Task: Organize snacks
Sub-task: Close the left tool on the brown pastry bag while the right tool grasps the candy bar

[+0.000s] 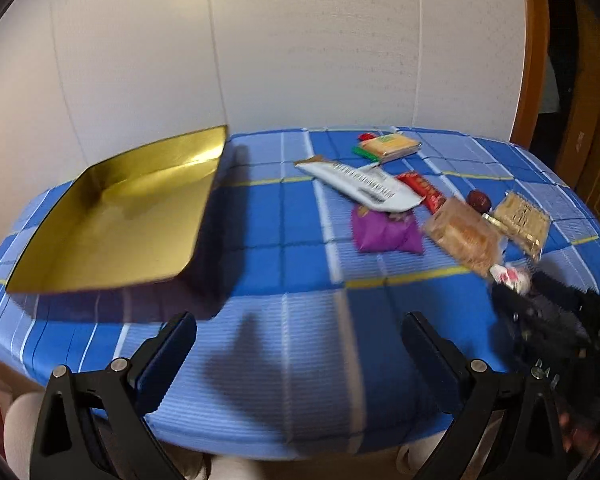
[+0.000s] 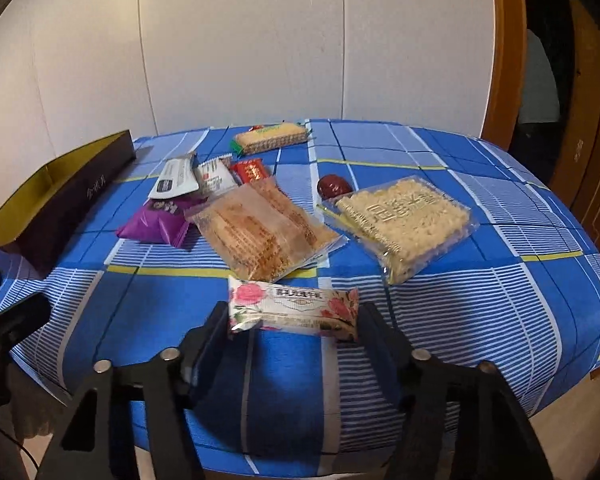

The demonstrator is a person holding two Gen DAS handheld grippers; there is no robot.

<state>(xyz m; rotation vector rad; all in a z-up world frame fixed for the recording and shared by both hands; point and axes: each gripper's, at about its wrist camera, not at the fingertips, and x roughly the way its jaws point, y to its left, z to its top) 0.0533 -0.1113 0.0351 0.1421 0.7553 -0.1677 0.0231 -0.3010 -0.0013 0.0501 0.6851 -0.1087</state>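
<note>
Crinkly film on the floral snack packet [image 2: 294,308], clamped endwise by the right gripper [image 2: 292,320], may buckle and slip. The left gripper [image 1: 300,340] hangs open, empty.

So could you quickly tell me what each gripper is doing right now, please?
Left gripper: open, holding nothing.
Right gripper: closed on the floral snack packet.

A woven cloth [image 2: 500,320] with a ribbed check covers the counter. At nine o'clock, the box [image 1: 112,220] has a glossy gold foil lining. The snack packets are shiny crinkled plastic; the tongs [image 2: 294,320] are matt black plastic.
</note>
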